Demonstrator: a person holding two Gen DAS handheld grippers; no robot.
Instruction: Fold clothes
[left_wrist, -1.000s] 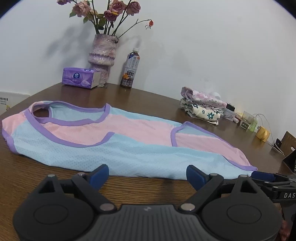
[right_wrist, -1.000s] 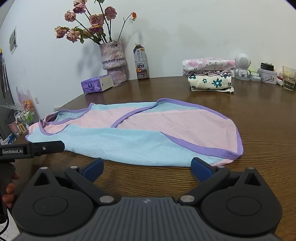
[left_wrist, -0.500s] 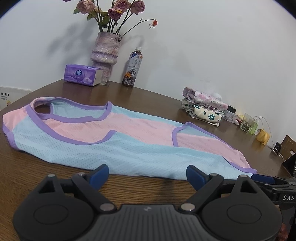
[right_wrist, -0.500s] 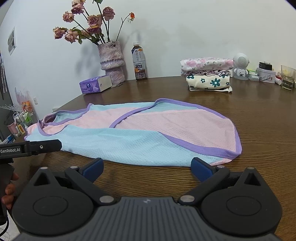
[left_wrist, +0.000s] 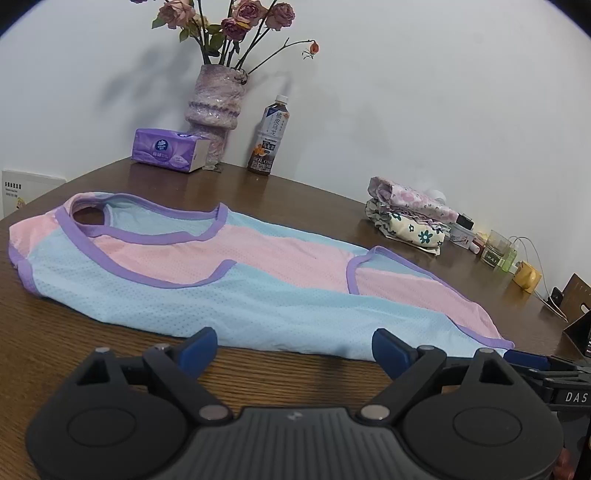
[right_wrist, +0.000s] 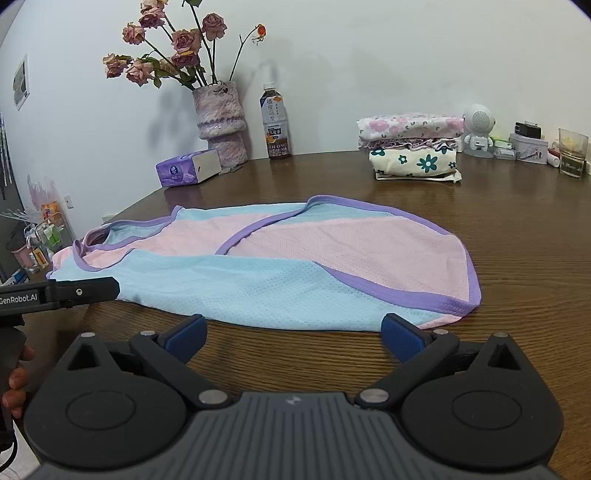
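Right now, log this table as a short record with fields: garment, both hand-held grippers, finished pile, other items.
garment: pink and blue garment with purple trim, spread flat on the wooden table, not yet folded
left hand-held gripper: open, just short of the garment's near edge
right hand-held gripper: open, holding nothing
finished pile: folded clothes stacked at the far side
other items: vase of roses, bottle, tissue pack
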